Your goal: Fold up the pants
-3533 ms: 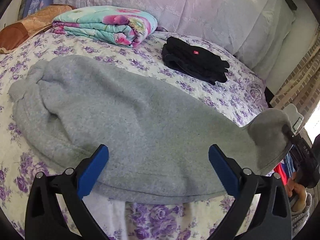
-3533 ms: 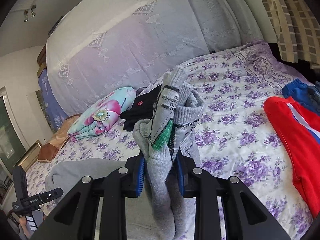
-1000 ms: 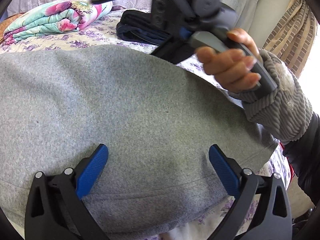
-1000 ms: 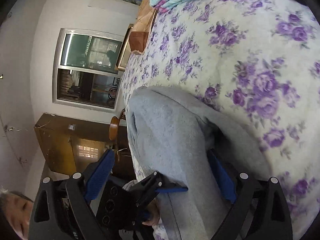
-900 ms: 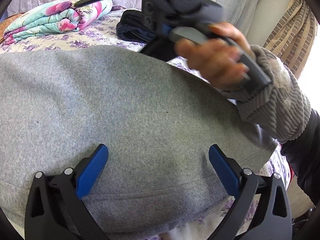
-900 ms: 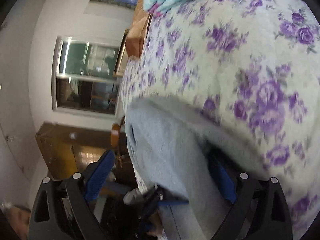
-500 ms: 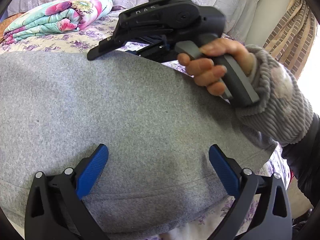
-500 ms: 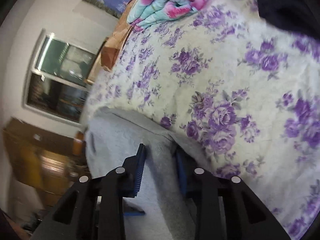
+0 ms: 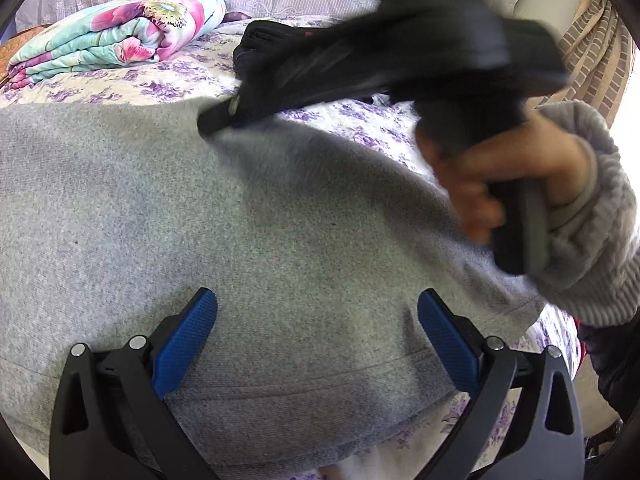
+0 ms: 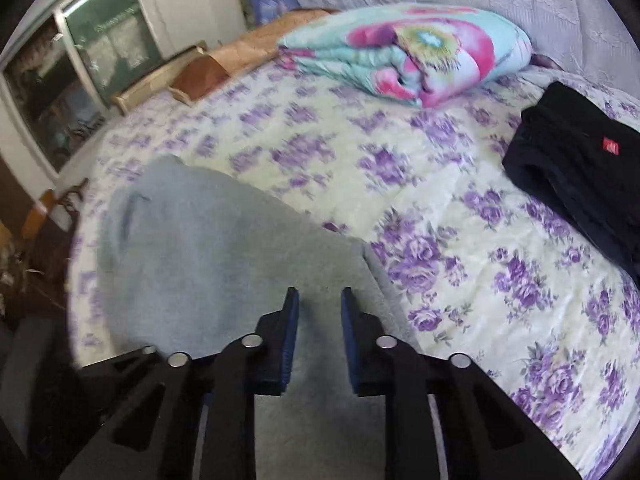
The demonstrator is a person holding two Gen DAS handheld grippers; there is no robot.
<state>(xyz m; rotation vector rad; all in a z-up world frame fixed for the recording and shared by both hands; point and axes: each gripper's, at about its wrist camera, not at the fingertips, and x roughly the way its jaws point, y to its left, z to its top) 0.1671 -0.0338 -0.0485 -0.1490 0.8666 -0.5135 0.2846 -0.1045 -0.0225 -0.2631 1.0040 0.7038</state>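
Folded grey pants [image 9: 200, 220] lie on the flowered bedspread [image 10: 480, 280]. In the left wrist view my left gripper [image 9: 318, 320] hovers open just above their near hem, blue pads wide apart and touching nothing. A person's hand [image 9: 500, 172] in a grey ribbed cuff holds my right gripper [image 9: 218, 118], blurred, with its tip at the far edge of the pants. In the right wrist view the jaws of the right gripper [image 10: 319, 308] are closing, with grey pants [image 10: 192, 248] cloth pinched between the pads. The cloth rises slightly at the tip.
A folded floral quilt [image 10: 408, 48] lies at the head of the bed, and a folded black garment [image 10: 576, 152] sits to its right. A lilac cover stands behind them. A window [image 10: 80, 80] and wooden furniture are off the bed's left side.
The right gripper has swung round from lying on its side, its jaws have gone from wide to nearly shut on the pants' far edge, and it lifted a little. The left gripper stayed put.
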